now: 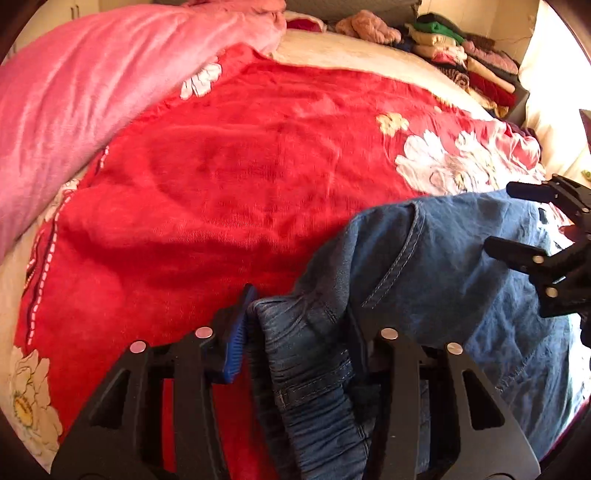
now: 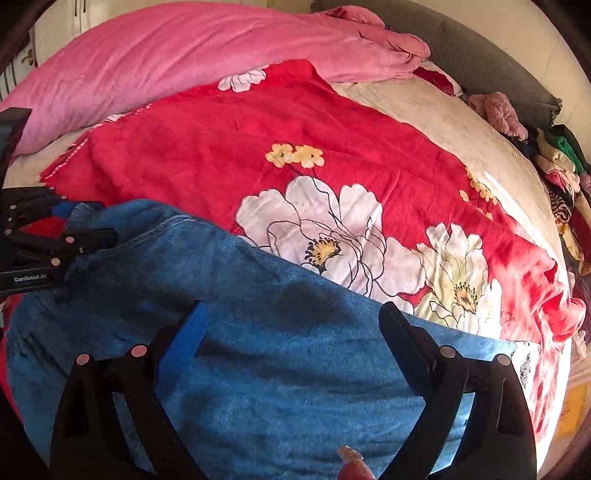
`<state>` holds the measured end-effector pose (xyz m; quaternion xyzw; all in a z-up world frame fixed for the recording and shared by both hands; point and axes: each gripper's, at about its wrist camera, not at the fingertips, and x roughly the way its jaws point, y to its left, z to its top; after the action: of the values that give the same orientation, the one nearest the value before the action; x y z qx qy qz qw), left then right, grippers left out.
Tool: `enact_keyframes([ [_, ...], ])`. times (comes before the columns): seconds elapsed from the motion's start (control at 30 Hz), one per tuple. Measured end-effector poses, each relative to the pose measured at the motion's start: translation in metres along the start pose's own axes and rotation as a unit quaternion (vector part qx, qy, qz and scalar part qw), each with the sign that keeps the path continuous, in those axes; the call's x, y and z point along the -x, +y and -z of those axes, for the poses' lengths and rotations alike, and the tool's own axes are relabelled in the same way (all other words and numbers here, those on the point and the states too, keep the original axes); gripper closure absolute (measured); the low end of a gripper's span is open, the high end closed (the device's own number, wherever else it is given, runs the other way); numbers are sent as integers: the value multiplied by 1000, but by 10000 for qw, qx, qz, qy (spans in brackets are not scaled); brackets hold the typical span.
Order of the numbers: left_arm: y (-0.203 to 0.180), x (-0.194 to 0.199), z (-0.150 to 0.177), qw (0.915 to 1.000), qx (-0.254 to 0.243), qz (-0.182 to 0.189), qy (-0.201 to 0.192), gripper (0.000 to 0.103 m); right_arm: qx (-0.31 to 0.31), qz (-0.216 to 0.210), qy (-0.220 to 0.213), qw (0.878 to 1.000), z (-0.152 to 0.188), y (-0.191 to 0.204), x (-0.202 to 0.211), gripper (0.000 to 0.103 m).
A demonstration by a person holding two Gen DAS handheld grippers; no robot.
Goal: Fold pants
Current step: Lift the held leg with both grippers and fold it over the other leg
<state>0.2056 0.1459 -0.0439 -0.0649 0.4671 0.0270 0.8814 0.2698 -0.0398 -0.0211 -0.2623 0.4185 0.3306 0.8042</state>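
A bedroom in a home. A bed fills both views, spread with a red blanket (image 2: 207, 147) printed with large white flowers, a pink quilt (image 2: 177, 55) bunched along its far side and a cream sheet (image 2: 436, 122) showing beyond. A grey padded headboard (image 2: 480, 59) rises behind. Folded clothes (image 1: 469, 62) are stacked along the bed's far edge, and pale cupboard doors (image 2: 70, 22) stand in the corner.

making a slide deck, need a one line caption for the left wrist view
Left gripper clamps the gathered waistband of blue jeans lying on a red floral blanket.
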Motion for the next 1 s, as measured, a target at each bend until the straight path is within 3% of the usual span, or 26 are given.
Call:
enact_keyframes([
  [0.13,-2,20,5,9993,-17,197,-331,78,81,48,26,10000,0,2,-7,10],
  [0.3,-13,61,13,9958,-169,386,-812,79,308,234,14,9993,-3,7,-10,12],
  [0.5,-29,86,26,9929,-421,481,-1004,79,675,340,-111,9971,-4,18,-9,19],
  [0.57,-33,88,30,9926,-508,375,-1034,79,718,294,-127,9969,-3,22,-8,26],
  [0.6,-33,88,31,9926,-519,340,-1044,79,707,248,-141,9971,-2,24,-8,35],
  [0.67,-31,89,36,9928,-511,284,-1045,79,655,81,-186,9976,1,26,-3,60],
  [0.7,-30,88,37,9930,-518,232,-1036,79,621,73,-206,9978,4,27,0,79],
  [0.73,-28,88,37,9931,-512,211,-1031,79,587,100,-229,9980,6,27,4,85],
  [1.0,-29,99,46,9920,-575,187,-1109,78,-82,0,-797,9968,40,17,66,92],
])
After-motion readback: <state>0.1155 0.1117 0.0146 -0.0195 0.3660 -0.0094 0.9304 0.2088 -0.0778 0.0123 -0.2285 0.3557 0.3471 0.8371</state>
